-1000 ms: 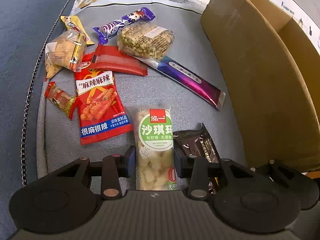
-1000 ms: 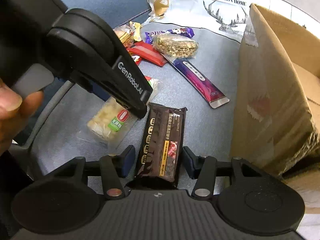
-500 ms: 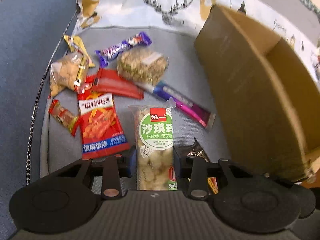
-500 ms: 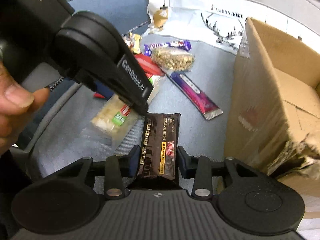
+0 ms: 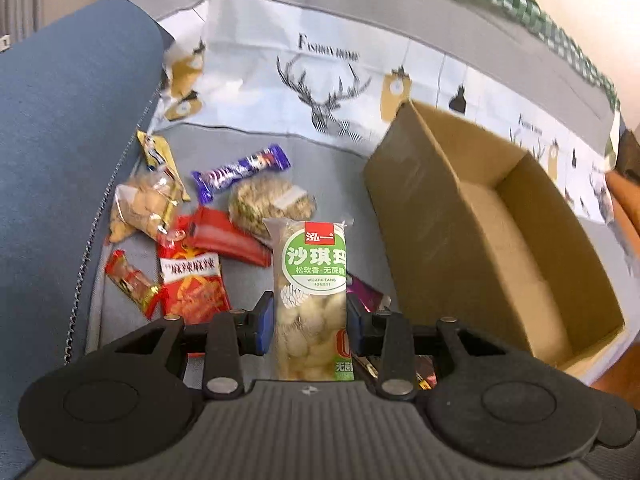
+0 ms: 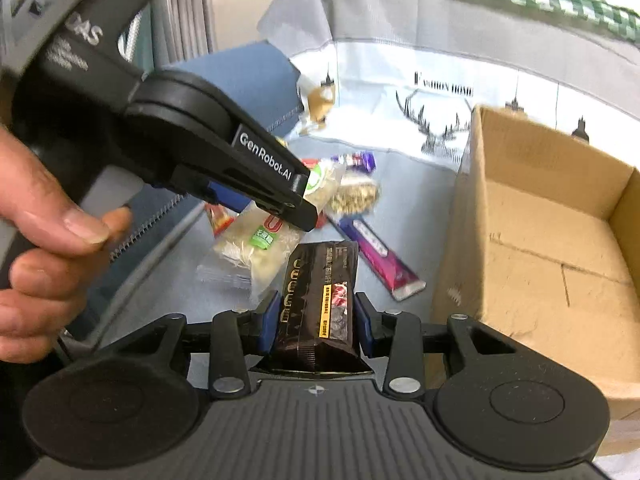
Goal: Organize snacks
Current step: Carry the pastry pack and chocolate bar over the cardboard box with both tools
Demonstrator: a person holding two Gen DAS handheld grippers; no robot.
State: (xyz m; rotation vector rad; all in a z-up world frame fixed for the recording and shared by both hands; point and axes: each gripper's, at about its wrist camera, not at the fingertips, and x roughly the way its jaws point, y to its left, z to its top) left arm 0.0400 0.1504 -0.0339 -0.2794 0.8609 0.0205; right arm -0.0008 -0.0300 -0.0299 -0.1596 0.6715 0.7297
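My left gripper is shut on a clear sachima pack with a green label and holds it lifted above the sofa seat. My right gripper is shut on a dark brown snack pack, also lifted. The left gripper with the sachima pack shows in the right wrist view, just left of and ahead of the right one. An open cardboard box stands to the right, its inside bare; it also shows in the right wrist view.
Several snacks lie on the grey seat: a red spicy pack, a red flat pack, a purple bar, an oat bar, a biscuit bag, a magenta stick. A blue armrest is at the left.
Both grippers have risen with their packs off the seat. The view has pulled back, so the box's open inside now shows.
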